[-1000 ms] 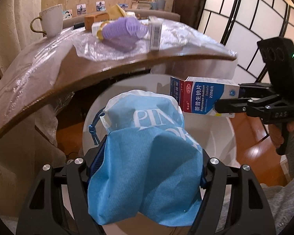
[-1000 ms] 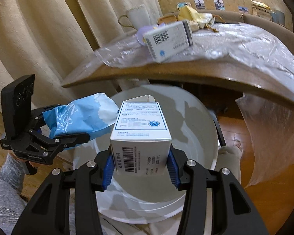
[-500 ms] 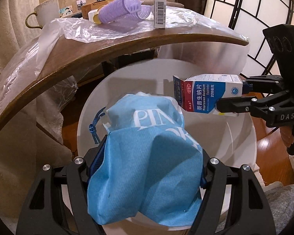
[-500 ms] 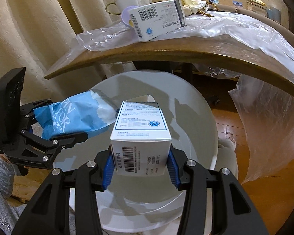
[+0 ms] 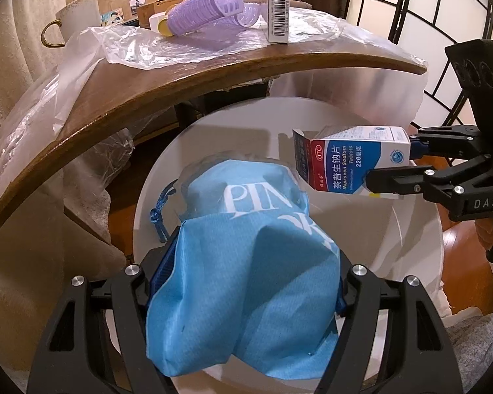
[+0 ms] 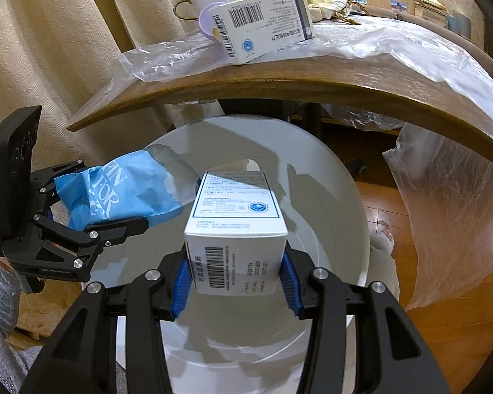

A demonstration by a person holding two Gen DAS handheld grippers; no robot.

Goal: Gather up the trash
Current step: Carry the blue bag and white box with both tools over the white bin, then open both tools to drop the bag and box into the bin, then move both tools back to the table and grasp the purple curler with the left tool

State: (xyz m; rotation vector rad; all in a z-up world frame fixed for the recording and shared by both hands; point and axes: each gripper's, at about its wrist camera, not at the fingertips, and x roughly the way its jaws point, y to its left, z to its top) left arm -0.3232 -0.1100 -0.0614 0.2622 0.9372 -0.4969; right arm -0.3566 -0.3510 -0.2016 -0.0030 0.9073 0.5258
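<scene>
My left gripper [image 5: 246, 282] is shut on a crumpled blue drawstring bag [image 5: 246, 246] and holds it over a round white bin [image 5: 410, 229]. My right gripper [image 6: 235, 279] is shut on a white medicine box [image 6: 235, 223] and holds it over the same bin [image 6: 328, 190], below the table edge. In the left wrist view the box [image 5: 351, 161] shows red and blue print, held by the right gripper [image 5: 394, 167]. In the right wrist view the left gripper [image 6: 121, 210] holds the bag [image 6: 121, 193] at the left.
A wooden table [image 5: 121, 98] with clear plastic sheeting [image 5: 167, 46] stands above the bin. On it are a second medicine box [image 6: 263, 26], purple hair rollers [image 5: 207, 10] and a white cup [image 5: 75, 16]. Curtains [image 6: 49, 49] hang at the left; wooden floor [image 6: 410, 328] lies at the right.
Both grippers have sunk lower and closer to the bin, so the table edge sits higher in both views. Both still hold their items.
</scene>
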